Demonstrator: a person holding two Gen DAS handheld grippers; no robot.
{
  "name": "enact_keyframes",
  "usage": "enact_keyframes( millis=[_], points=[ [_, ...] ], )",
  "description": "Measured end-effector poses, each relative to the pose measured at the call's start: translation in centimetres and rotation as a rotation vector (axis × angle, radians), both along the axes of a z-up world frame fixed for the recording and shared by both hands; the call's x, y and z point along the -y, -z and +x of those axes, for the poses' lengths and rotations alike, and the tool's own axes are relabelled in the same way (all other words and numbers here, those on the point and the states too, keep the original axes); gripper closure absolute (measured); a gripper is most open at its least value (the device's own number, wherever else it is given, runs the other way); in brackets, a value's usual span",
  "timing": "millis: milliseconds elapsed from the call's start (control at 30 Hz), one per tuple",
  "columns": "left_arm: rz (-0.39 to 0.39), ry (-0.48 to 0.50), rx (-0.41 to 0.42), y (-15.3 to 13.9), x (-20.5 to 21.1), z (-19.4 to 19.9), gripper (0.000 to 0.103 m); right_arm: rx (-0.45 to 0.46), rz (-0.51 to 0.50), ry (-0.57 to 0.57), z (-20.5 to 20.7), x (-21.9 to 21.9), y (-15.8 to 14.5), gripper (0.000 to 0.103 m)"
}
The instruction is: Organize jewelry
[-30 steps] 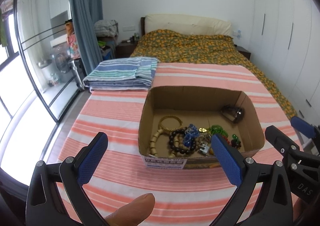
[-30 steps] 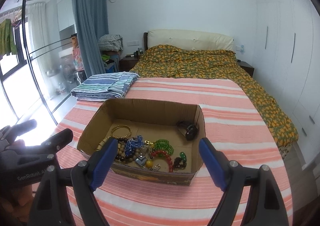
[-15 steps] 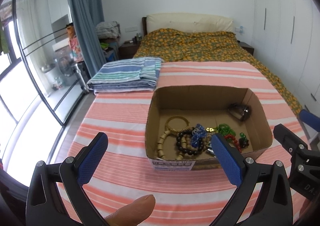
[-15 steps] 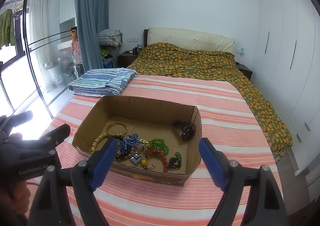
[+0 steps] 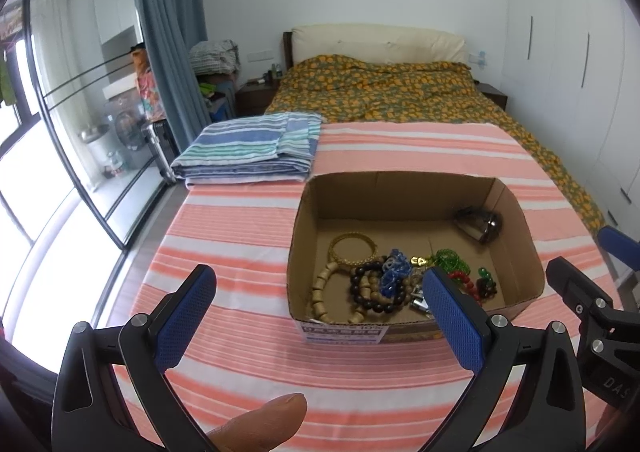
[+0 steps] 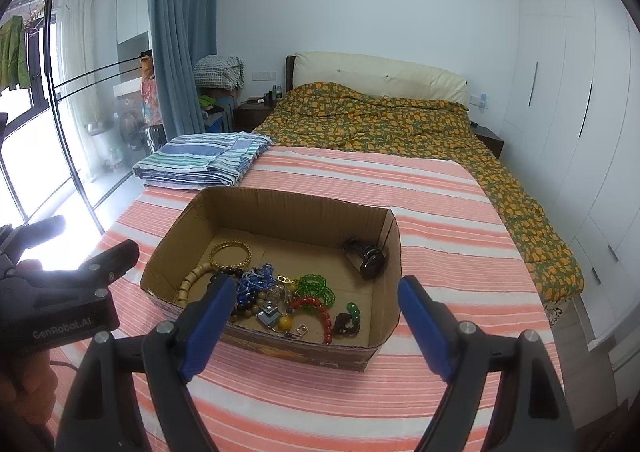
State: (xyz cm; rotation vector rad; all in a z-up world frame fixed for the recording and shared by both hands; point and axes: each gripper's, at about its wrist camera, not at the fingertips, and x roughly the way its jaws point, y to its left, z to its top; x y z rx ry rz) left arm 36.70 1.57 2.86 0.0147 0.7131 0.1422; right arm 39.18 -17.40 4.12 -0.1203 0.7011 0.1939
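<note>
**Both grippers wide open before the jewelry box**

A bed point(image 6: 400, 180) fills the room, its near half under a pink-striped sheet point(image 6: 440, 220), its far half under an orange-flowered quilt point(image 6: 384, 124). A folded blue-striped cloth point(image 6: 200, 160) lies on the sheet at far left.

A cardboard box point(image 6: 384, 248) sits on the sheet, near the middle, just beyond both grippers. The jewelry is heaped in its near half: a gold bangle point(image 6: 231, 254) at left, a tan bead string point(image 6: 188, 284) beside it, dark beads point(image 5: 366, 288), blue beads point(image 6: 252, 284), green beads point(image 6: 318, 288) and red beads point(image 6: 320, 312) toward the right. A dark round object point(image 6: 368, 256) lies apart in the far right corner.

The left gripper point(image 5: 320, 316) hovers over the sheet, jaws spread wide, holding nothing. The right gripper point(image 6: 312, 328) hovers beside it, jaws equally wide, empty. A fingertip point(image 5: 264, 424) shows below the left gripper.
</note>
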Motion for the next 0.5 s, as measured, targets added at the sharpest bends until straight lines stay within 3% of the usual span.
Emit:
enact_keyframes(
  millis=[500],
  points=[
    [-0.013, -0.003, -0.012, 0.21, -0.20, 0.33, 0.000, -0.016, -0.001, -0.006, 0.17, -0.33, 0.08, 0.018]
  ],
)
